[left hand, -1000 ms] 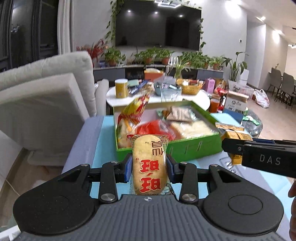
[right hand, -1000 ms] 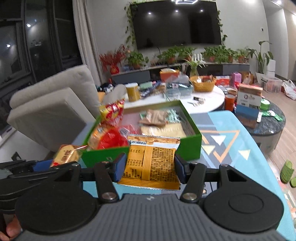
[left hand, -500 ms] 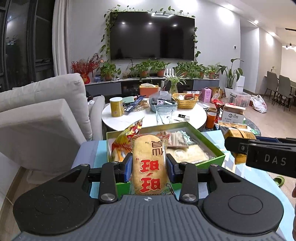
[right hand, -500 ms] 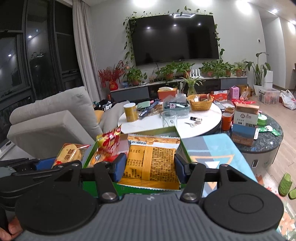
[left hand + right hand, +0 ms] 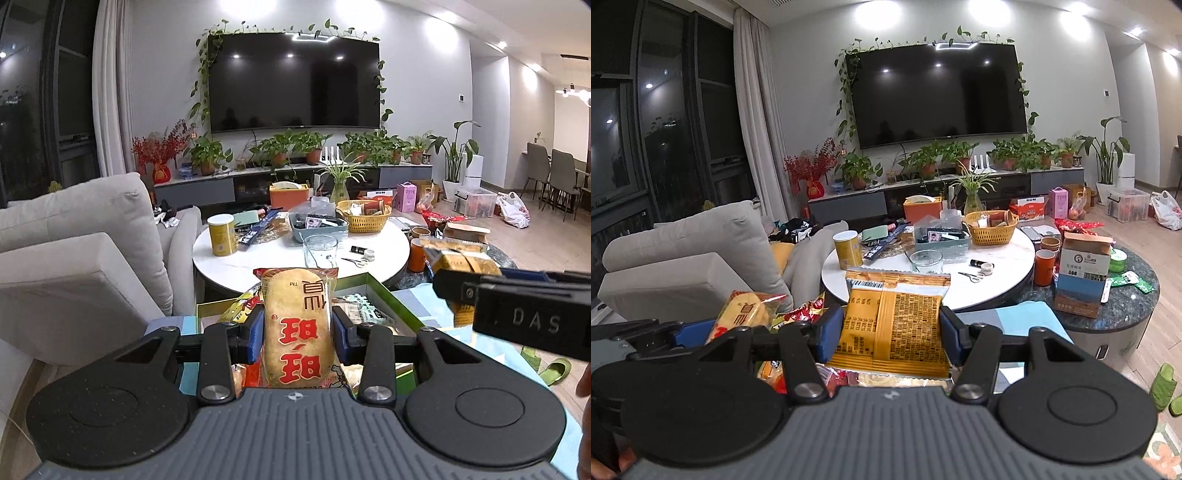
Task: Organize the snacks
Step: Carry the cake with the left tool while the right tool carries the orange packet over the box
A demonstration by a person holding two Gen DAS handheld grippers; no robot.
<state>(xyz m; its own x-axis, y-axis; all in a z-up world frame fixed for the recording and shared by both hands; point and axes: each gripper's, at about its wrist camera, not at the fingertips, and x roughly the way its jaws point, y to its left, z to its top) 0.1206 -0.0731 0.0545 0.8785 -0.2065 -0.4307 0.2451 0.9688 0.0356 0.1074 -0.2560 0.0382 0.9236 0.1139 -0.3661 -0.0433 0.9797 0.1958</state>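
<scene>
My left gripper is shut on a pale yellow rice cracker pack with red characters, held upright above the green snack box. My right gripper is shut on an orange snack packet with black print, also held above the box. In the left wrist view the right gripper reaches in from the right with the orange packet. In the right wrist view the left gripper and its cracker pack sit at the left. The box is mostly hidden; several snacks lie in it.
A round white coffee table behind the box carries a yellow can, a glass, a blue tray and a wicker basket. A grey sofa stands at the left. A dark marble side table with a carton is at the right.
Both grippers have lifted and tilted upward with their packs; the green box has dropped low in both views and the room beyond has come into sight.
</scene>
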